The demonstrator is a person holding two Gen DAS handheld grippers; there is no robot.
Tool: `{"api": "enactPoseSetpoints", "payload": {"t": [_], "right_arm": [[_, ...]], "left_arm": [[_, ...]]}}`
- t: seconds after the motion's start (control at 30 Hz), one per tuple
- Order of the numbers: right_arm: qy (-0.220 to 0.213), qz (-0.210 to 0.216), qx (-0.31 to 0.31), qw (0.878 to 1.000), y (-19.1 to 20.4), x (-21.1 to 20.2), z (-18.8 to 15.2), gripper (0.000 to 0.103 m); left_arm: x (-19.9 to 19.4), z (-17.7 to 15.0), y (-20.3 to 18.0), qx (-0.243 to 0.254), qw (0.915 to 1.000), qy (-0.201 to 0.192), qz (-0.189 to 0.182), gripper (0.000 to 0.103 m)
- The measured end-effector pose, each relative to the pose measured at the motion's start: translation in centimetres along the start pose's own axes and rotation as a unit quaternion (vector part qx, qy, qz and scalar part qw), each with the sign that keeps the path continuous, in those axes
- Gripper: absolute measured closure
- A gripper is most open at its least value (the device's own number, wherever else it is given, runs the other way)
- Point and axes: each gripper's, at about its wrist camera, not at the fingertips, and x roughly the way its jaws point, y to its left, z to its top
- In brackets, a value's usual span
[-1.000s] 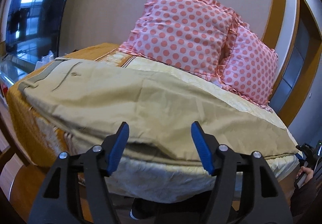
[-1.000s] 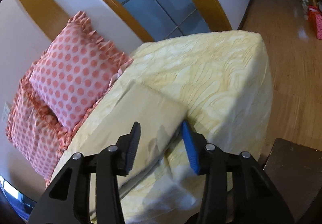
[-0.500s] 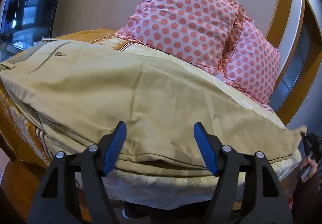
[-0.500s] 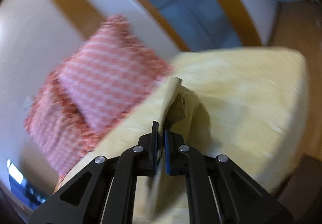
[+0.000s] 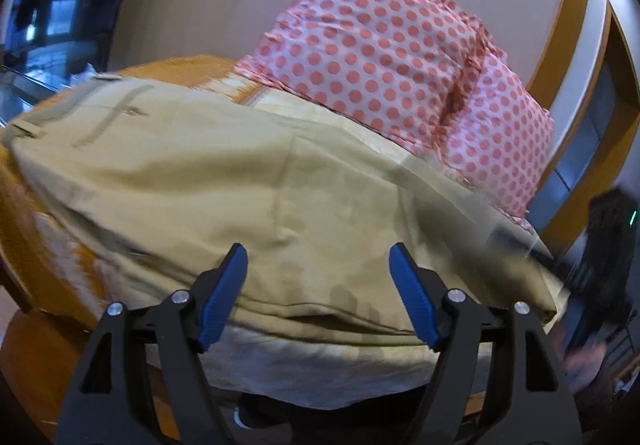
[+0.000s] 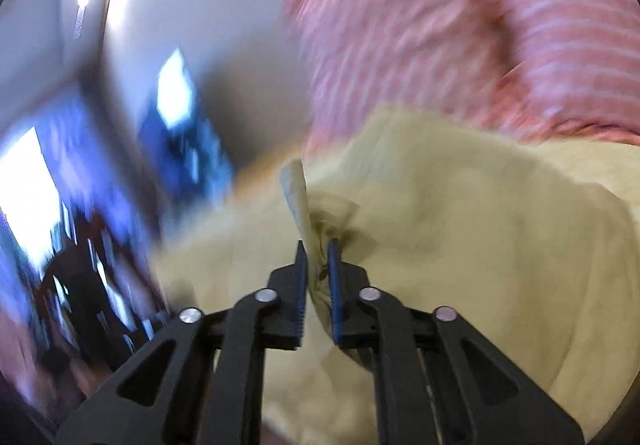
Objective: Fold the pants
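Observation:
Khaki pants (image 5: 248, 197) lie spread across the bed, waistband at the far left, leg ends at the right. My left gripper (image 5: 320, 281) is open and empty, held just above the near edge of the pants at mid-leg. My right gripper (image 6: 318, 257) is shut on the bunched leg end of the pants (image 6: 300, 201) and holds it lifted above the bed; this view is blurred by motion.
Two pink polka-dot pillows (image 5: 384, 45) lean on the wall behind the pants. The bed has a pale yellow cover (image 5: 320, 361) and an orange one (image 5: 24, 237) at the left. A dark window (image 5: 44, 5) is at far left, a wooden doorway (image 5: 600, 93) at right.
My right gripper closed on the leg end of the pants, lifted it and swung left with it. The left gripper stayed open and moved closer over the pants.

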Motion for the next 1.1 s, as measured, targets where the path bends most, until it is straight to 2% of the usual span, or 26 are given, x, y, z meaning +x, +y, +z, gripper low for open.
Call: {"api": "enactPoseSetpoints", "payload": {"t": [0.07, 0.13, 0.17, 0.2, 0.27, 0.3, 0.33, 0.37, 0.47, 0.53, 0.7, 0.87, 1.0, 1.03, 1.1], "right_arm": [[0.012, 0.006, -0.008, 1.000, 0.9, 0.7, -1.3, 0.082], [-0.005, 0.010, 0.002, 1.000, 0.8, 0.0, -1.2, 0.065], [-0.018, 0.005, 0.007, 1.000, 0.6, -0.3, -0.8, 0.049], [-0.032, -0.002, 0.014, 0.999, 0.2, -0.6, -0.5, 0.041], [-0.042, -0.033, 0.018, 0.998, -0.7, -0.5, -0.1, 0.041], [-0.034, -0.050, 0.015, 0.998, -1.0, -0.2, 0.0, 0.042], [-0.009, -0.070, 0.008, 0.997, -1.0, 0.6, -0.1, 0.043], [0.025, -0.080, 0.000, 0.996, -1.1, 2.0, -0.3, 0.044], [0.026, -0.101, -0.041, 0.994, 0.2, 2.4, -1.4, 0.042], [0.022, -0.102, -0.044, 0.994, 0.5, 2.4, -1.6, 0.040], [0.017, -0.089, -0.038, 0.995, 0.4, 2.3, -1.5, 0.035], [0.015, -0.084, -0.039, 0.996, 0.3, 2.4, -1.5, 0.032], [0.009, -0.082, -0.044, 0.996, 0.4, 2.6, -1.6, 0.027], [0.009, -0.082, -0.046, 0.995, 0.5, 2.6, -1.6, 0.026], [0.008, -0.081, -0.047, 0.996, 0.5, 2.7, -1.6, 0.025]], "left_arm": [[-1.2, 0.2, 1.1, -0.005, 0.9997, -0.016, 0.015, 0.030], [-2.5, 0.8, 2.4, -0.018, 0.9983, -0.041, 0.038, 0.030], [-2.9, 1.0, 3.1, -0.025, 0.9971, -0.051, 0.050, 0.030], [-3.3, 1.2, 3.9, -0.036, 0.9957, -0.058, 0.062, 0.030], [-3.9, 1.6, 6.0, -0.066, 0.9910, -0.070, 0.093, 0.030], [-4.1, 1.9, 7.2, -0.083, 0.9870, -0.074, 0.116, 0.030], [-4.3, 2.1, 8.0, -0.094, 0.9841, -0.077, 0.129, 0.030], [-4.5, 2.3, 8.8, -0.104, 0.9817, -0.080, 0.138, 0.030], [-4.8, 3.1, 11.5, -0.133, 0.9749, -0.087, 0.156, 0.031], [-4.8, 3.6, 12.8, -0.145, 0.9717, -0.089, 0.164, 0.031], [-3.9, 5.3, 15.2, -0.162, 0.9679, -0.089, 0.170, 0.031], [-3.2, 5.0, 15.5, -0.162, 0.9678, -0.080, 0.175, 0.029], [-2.8, 3.9, 13.2, -0.149, 0.9764, -0.078, 0.136, 0.025], [-2.3, 3.5, 12.3, -0.141, 0.9817, -0.072, 0.105, 0.025], [-1.7, 3.1, 10.9, -0.131, 0.9856, -0.063, 0.086, 0.024]]}}
